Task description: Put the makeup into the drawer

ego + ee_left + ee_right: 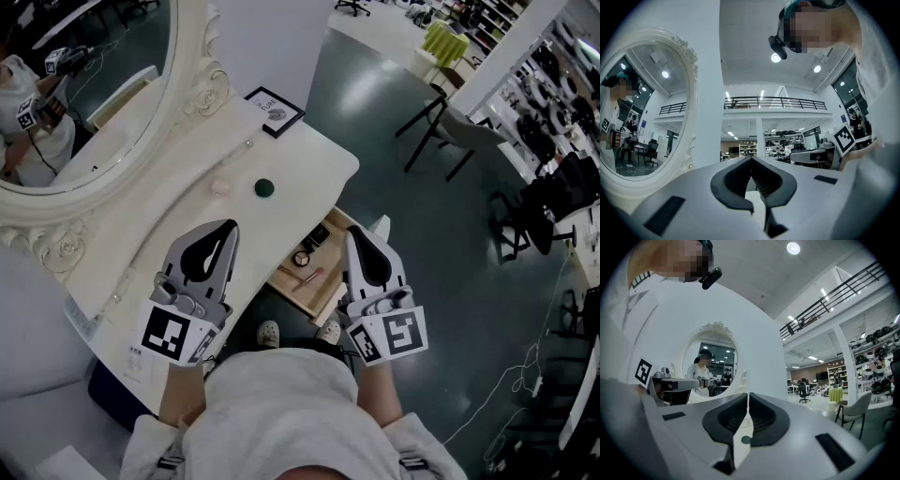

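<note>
Your left tool (225, 230): jaws pressed together, nothing in them, held over the white bench (309, 159). Your right tool (356, 234): same, jaws together and empty, past the bench edge. The drawer (289, 274) is open between the two tools, closer to the right one. A round compact (302, 258) and a pink stick (312, 277) lie in it. On the bench ahead of the left tool's tip sit a dark green pot (264, 187) and a pale pink pot (220, 187), near each other but apart. The mirror (84, 94) is left of the left tool, and a black-framed card (274, 111) lies beyond the pots.
</note>
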Motion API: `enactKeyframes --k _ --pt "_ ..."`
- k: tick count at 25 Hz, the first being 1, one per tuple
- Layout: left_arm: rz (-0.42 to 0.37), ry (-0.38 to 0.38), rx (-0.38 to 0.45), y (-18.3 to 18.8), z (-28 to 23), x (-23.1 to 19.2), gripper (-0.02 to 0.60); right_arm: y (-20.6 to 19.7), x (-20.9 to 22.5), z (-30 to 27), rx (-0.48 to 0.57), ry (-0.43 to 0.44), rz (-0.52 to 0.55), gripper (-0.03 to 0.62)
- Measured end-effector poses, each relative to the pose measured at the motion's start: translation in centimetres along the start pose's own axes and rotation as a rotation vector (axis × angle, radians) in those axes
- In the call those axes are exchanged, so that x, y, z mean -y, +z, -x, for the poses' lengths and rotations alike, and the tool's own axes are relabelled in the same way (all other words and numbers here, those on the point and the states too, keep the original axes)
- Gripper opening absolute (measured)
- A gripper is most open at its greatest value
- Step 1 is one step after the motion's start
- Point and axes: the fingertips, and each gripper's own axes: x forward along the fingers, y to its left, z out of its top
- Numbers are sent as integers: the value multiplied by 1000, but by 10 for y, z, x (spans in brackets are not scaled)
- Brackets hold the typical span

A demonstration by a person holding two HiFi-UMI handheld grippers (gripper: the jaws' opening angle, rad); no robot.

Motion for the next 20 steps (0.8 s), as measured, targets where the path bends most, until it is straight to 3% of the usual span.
enactKeyframes --k 3,6,11,20 --pt "2 8 62 13 -4 -4 14 -1 -2 -1 -1 -6 -1 28" --pt "4 -10 34 6 -5 -5 14 0 -3 -3 -2 -13 1 28" --pt "18 -24 79 11 -13 -6 14 -2 -4 0 -7 -30 6 28" --pt "46 -64 49 -6 -36 -4 14 -23 13 -9 -69 -46 0 28"
